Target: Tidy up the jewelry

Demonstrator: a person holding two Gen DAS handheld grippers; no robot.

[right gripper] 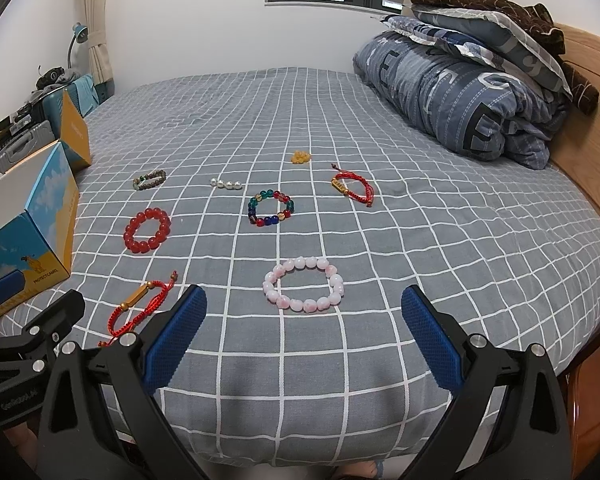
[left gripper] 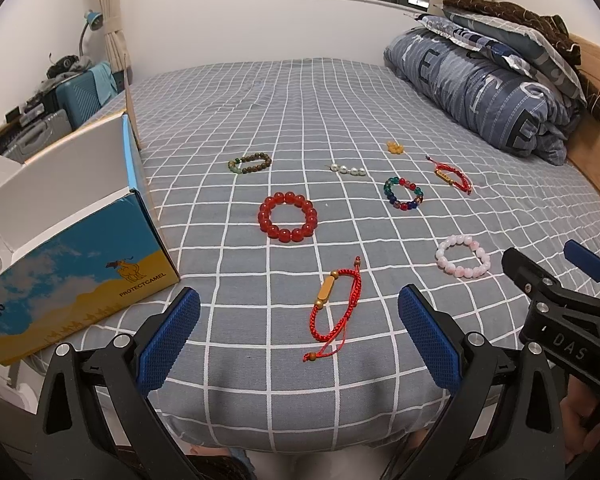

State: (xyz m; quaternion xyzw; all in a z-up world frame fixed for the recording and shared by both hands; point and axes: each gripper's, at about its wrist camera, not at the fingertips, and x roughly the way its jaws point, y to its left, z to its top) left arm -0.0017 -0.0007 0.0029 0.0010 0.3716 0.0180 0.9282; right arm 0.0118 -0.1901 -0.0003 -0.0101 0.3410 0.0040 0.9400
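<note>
Several bracelets lie on the grey checked bed. A red cord bracelet with a gold tube [left gripper: 334, 306] [right gripper: 140, 307] lies nearest my open, empty left gripper [left gripper: 298, 334]. A pink bead bracelet [right gripper: 304, 290] [left gripper: 463, 256] lies just ahead of my open, empty right gripper [right gripper: 302, 336]. Further off are a red bead bracelet [left gripper: 287, 217] [right gripper: 147, 230], a multicolour bead bracelet [left gripper: 405, 194] [right gripper: 271, 208], a brown bead bracelet [left gripper: 249, 163] [right gripper: 149, 179], a pearl strand [left gripper: 347, 169] [right gripper: 225, 184], a second red cord bracelet [left gripper: 452, 176] [right gripper: 352, 188] and a small orange bead cluster [left gripper: 395, 147] [right gripper: 301, 157].
An open blue and yellow cardboard box [left gripper: 66, 232] [right gripper: 32, 216] stands on the bed's left edge. A folded quilt with pillows [left gripper: 492, 80] [right gripper: 460, 92] lies at the far right by the wooden headboard [right gripper: 588, 128]. Suitcases [left gripper: 80, 92] stand beyond the bed's left side.
</note>
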